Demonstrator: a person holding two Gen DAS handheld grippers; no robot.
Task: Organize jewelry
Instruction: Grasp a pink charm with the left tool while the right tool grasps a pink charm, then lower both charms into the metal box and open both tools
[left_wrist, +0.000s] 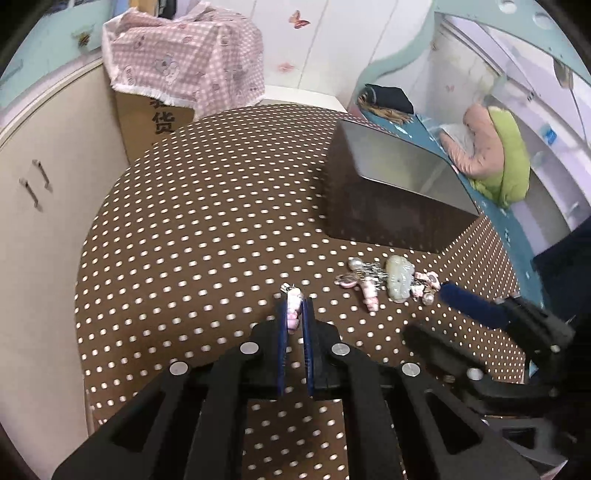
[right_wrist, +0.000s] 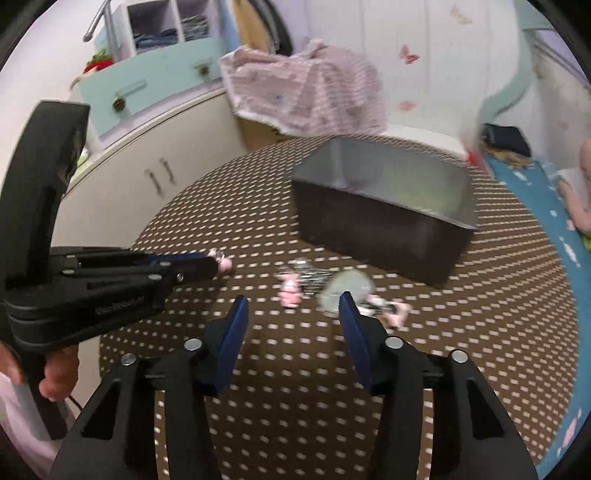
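Observation:
My left gripper (left_wrist: 294, 308) is shut on a pink bead charm (left_wrist: 293, 314) with a silver clasp, held just above the polka-dot tablecloth; it also shows in the right wrist view (right_wrist: 221, 263). A small pile of jewelry lies to its right: a pale green jade pendant (left_wrist: 399, 278), pink bead pieces (left_wrist: 369, 295) and a silver chain (left_wrist: 369, 271). My right gripper (right_wrist: 293, 308) is open, its fingertips just short of the pile, the jade pendant (right_wrist: 345, 286) by its right finger. A dark open box (left_wrist: 384, 199) with a grey lining stands behind the pile (right_wrist: 384, 206).
The round table (left_wrist: 207, 221) has a brown cloth with white dots. A cardboard box under a pink checked cloth (left_wrist: 184, 62) stands behind it. A cream cabinet (left_wrist: 40, 206) is at the left, a blue surface with clothes (left_wrist: 491, 155) at the right.

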